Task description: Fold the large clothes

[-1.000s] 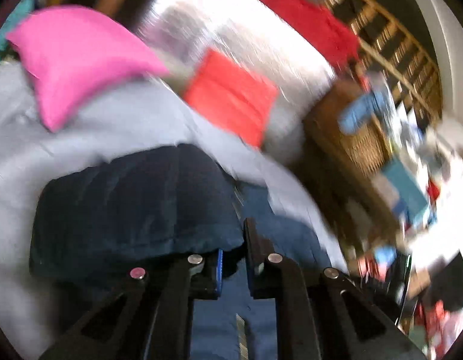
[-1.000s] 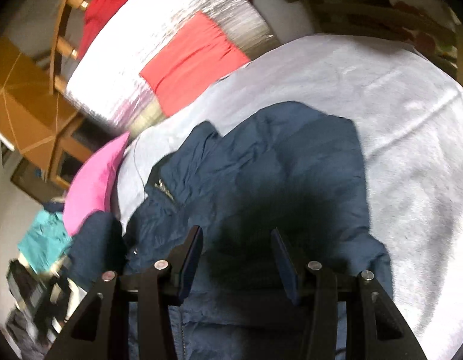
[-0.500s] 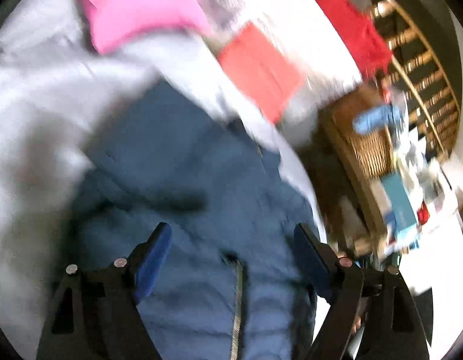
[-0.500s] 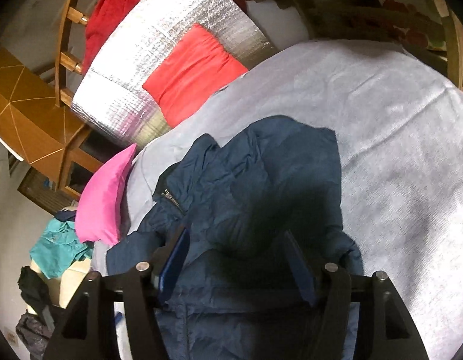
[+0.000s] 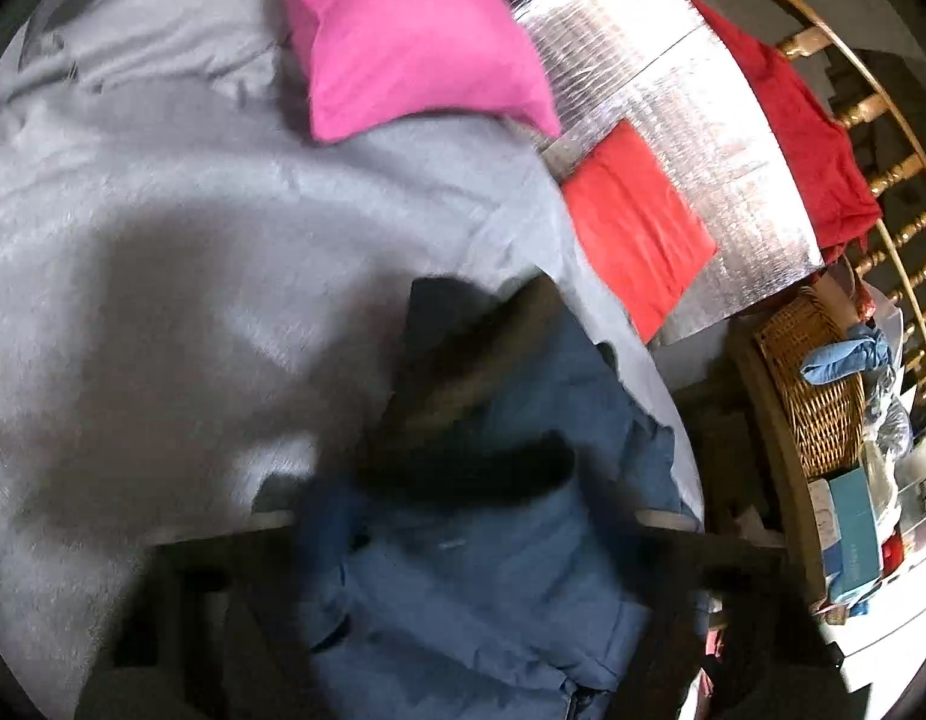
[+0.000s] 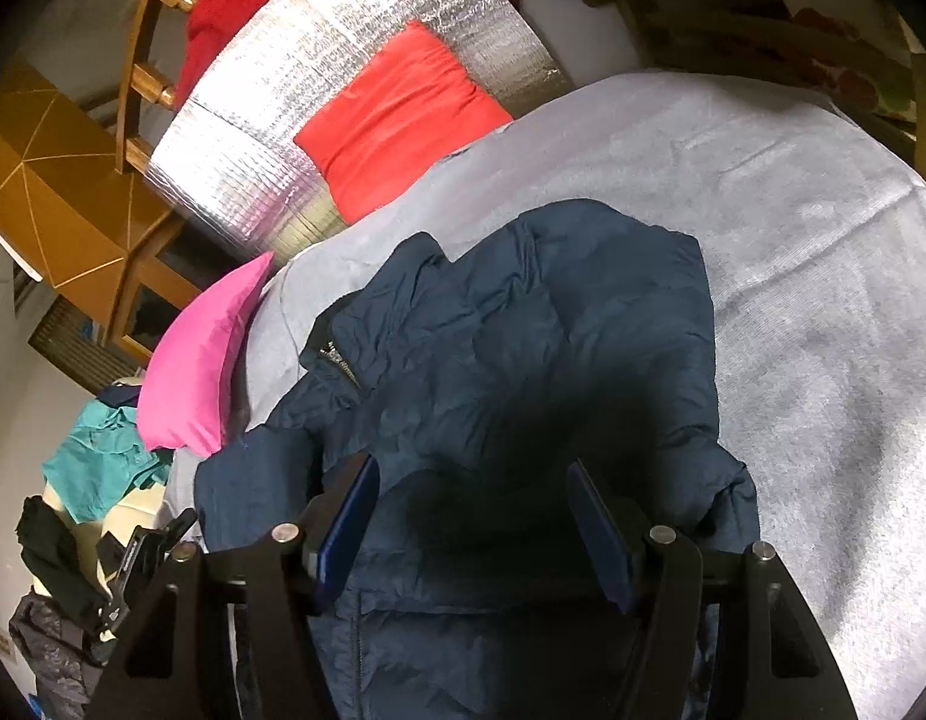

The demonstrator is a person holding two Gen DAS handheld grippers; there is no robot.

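Lying crumpled on a grey blanket (image 6: 793,252): one navy puffer jacket (image 6: 523,360), quilted, creased, collar and zipper end turned toward the pink pillow (image 6: 199,366). One side is folded over the body; a sleeve bulges at the edge nearest that pillow. In the left wrist view the jacket (image 5: 493,570) is blurred, sitting at the blanket's (image 5: 193,240) near edge.

Right gripper (image 6: 472,522): fingers spread wide, blue pads (image 6: 349,522) either side of the jacket's lower part, nothing pinched. Left gripper (image 5: 463,540): heavily blurred; its dark frame looks spread apart over the jacket, but I cannot tell the jaw state for certain.

Surface: grey knit blanket, lightly wrinkled, covering a bed-like surface.

Surroundings: pink pillow (image 5: 415,36) at the blanket's far end; silver foil roll (image 6: 343,90) beyond, with a red cushion (image 6: 397,120) against it and a dark red cloth (image 5: 805,138) behind. Wooden railing (image 5: 883,120); wicker basket (image 5: 817,384) holding a blue item; teal garment (image 6: 103,468) on a pile beside the bed; wooden furniture (image 6: 55,192).
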